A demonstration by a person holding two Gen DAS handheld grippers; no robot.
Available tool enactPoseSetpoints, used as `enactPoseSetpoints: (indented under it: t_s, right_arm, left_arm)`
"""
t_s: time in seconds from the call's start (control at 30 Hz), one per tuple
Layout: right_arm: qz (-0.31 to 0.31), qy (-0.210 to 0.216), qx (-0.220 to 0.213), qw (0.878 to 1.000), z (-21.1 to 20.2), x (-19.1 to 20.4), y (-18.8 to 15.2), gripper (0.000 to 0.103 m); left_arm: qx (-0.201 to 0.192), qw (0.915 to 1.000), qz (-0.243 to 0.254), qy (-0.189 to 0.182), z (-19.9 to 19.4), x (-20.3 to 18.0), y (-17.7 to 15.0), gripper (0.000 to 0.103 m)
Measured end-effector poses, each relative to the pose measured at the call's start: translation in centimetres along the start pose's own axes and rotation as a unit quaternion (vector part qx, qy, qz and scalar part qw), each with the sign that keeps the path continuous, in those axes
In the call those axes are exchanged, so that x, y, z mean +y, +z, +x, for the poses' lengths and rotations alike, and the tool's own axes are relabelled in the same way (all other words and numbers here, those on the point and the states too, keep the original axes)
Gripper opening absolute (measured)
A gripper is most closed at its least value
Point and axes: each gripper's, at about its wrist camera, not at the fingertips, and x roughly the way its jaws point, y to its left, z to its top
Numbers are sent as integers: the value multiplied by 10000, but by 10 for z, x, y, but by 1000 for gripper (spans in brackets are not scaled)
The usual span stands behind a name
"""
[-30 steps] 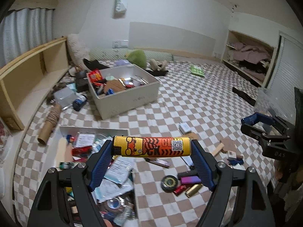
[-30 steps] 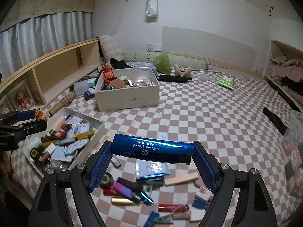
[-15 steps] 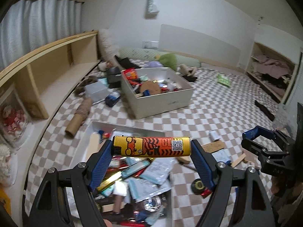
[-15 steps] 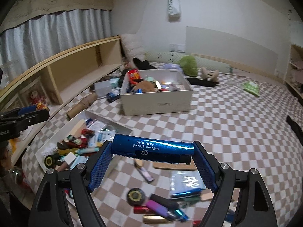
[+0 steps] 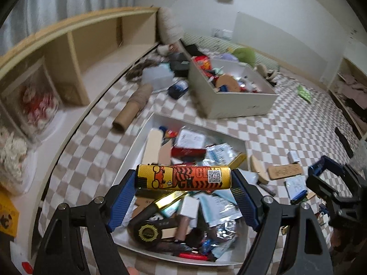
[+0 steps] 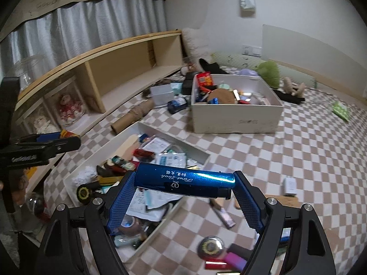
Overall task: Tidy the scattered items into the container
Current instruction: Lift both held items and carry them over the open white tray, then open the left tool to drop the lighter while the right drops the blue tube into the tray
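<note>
Here both claws are loaded and the carry-to-container step is in hand. The left claw (image 5: 183, 180) grips a yellow-and-orange lighter (image 5: 183, 177) crosswise by its two ends, hanging above the shallow white tray (image 5: 146, 128), which is already heaped with packets, tape rolls and small boxes. The right claw (image 6: 183, 183) is clenched on a blue metallic lighter (image 6: 184, 180) the same way, poised over the tray's near right corner (image 6: 174, 208), with part of it above the checkered bed cover (image 6: 298, 151). More lighters and a round tin (image 6: 209, 246) lie loose on the cover, beside the tray. A deeper white box (image 6: 236, 119) sits farther back, also full. The next move likely calls for lowering each claw into the tray and releasing; the right one should probably shift left first so its lighter clears the rim.
</note>
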Motion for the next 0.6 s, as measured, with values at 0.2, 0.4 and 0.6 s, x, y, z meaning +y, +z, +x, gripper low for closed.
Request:
enactPoseSetpoints:
  t_s: [0.2, 0.4, 0.6]
  right_arm:
    - [-85, 203, 134, 9997, 16, 14, -1, 84]
    - [-70, 476, 243, 9985, 32, 26, 1, 84]
    - [-130, 674, 337, 9971, 45, 39, 7, 84]
  left_arm:
    - [498, 9977, -455, 110, 28, 26, -2, 81]
    - [718, 9945, -667, 359, 48, 37, -2, 81]
    - [931, 9899, -1025, 309, 62, 48, -1, 81]
